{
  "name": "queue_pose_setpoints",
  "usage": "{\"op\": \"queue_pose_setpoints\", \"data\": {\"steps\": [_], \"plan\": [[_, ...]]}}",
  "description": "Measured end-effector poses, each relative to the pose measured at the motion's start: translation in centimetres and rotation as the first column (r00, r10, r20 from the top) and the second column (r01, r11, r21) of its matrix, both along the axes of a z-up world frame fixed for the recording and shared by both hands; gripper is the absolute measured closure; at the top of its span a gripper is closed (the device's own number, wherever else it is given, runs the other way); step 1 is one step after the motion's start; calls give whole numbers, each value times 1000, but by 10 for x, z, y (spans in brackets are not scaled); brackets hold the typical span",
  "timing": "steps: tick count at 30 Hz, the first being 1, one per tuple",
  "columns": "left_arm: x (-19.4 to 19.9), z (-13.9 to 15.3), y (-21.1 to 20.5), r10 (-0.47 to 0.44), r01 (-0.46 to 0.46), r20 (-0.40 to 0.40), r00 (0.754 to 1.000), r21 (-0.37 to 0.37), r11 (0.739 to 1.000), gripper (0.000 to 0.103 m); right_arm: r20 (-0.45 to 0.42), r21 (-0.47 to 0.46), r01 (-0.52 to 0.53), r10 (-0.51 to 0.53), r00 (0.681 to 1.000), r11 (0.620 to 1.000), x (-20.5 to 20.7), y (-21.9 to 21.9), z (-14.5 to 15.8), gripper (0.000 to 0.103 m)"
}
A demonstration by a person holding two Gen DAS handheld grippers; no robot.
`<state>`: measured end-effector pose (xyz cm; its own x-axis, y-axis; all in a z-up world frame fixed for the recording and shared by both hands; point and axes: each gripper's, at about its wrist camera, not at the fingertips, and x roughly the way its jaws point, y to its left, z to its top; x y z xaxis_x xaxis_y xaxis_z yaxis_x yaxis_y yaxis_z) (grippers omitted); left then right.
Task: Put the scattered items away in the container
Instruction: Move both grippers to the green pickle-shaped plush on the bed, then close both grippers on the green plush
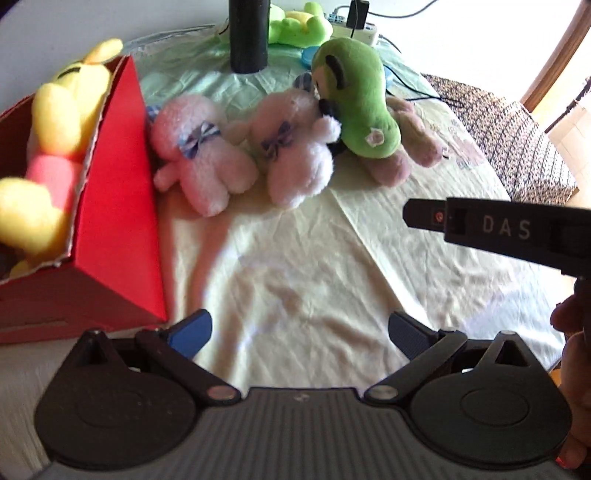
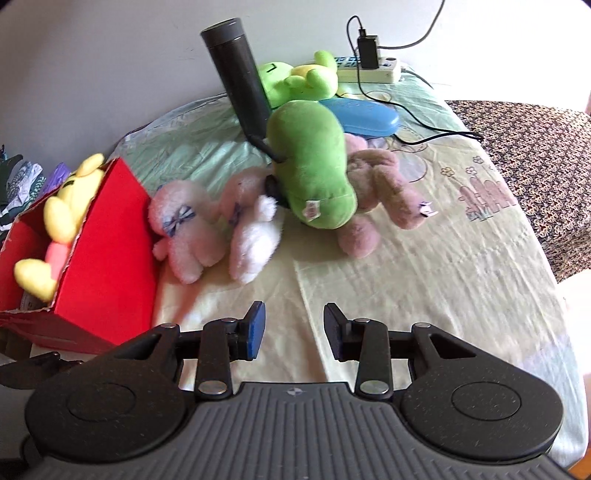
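Note:
A red cardboard box (image 1: 114,206) (image 2: 110,251) stands at the left and holds a yellow plush (image 1: 62,118) (image 2: 62,214). Beside it on the cloth lie two pink plush toys with bows (image 1: 203,155) (image 2: 184,229), (image 1: 295,147) (image 2: 251,236), a green plush (image 1: 358,103) (image 2: 314,166) and a brownish-pink plush (image 1: 410,144) (image 2: 380,188) under it. My left gripper (image 1: 299,332) is open and empty, above bare cloth near the box. My right gripper (image 2: 293,328) (image 1: 413,214) is open and empty, in front of the toys.
A dark cylinder (image 2: 236,77) (image 1: 247,33) stands behind the toys. A second green plush (image 2: 299,79), a blue case (image 2: 365,116), a power strip (image 2: 369,72) with charger and cables lie at the back. A patterned seat (image 2: 535,158) lies to the right.

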<state>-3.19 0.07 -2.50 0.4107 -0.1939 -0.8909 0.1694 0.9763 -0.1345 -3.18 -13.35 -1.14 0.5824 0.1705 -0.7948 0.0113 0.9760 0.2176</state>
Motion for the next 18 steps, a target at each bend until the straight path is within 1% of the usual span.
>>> {"op": "queue_pose_setpoints", "data": {"steps": [2, 4, 6, 7, 9, 10, 11, 12, 15, 17, 18], "plan": [[9, 2, -6, 11, -12, 25, 1000, 15, 1000, 2, 4, 11, 13, -13, 1000, 1000, 8, -14, -1, 65], [17, 5, -13, 6, -9, 66, 998, 36, 999, 2, 20, 24, 14, -14, 1000, 1000, 16, -25, 1, 64], [30, 9, -18, 0, -4, 104, 995, 38, 999, 2, 47, 33, 2, -3, 999, 999, 30, -34, 5, 60], [37, 11, -21, -1, -3, 120, 993, 34, 999, 2, 57, 44, -6, 3, 998, 999, 36, -36, 7, 56], [50, 14, -25, 0, -3, 156, 988, 22, 1000, 2, 80, 77, -23, 17, 997, 997, 52, -42, 12, 53], [57, 15, -27, 3, -7, 174, 985, 20, 1000, 2, 90, 87, -30, 22, 996, 996, 59, -44, 14, 50], [64, 16, -30, 7, -10, 193, 981, 18, 1000, 2, 99, 95, -36, 27, 995, 995, 65, -44, 16, 45], [71, 16, -33, 7, -11, 216, 976, 15, 1000, 2, 111, 104, -47, 36, 993, 994, 72, -44, 18, 43], [89, 13, -43, -1, -7, 263, 965, 28, 1000, 2, 140, 114, -98, 82, 987, 989, 89, -41, 22, 39], [98, 9, -48, -12, 0, 284, 959, 44, 999, 3, 149, 110, -140, 123, 981, 984, 99, -37, 23, 32], [103, 6, -51, -19, 4, 292, 956, 53, 999, 3, 151, 105, -158, 141, 978, 982, 104, -36, 23, 32]]}}
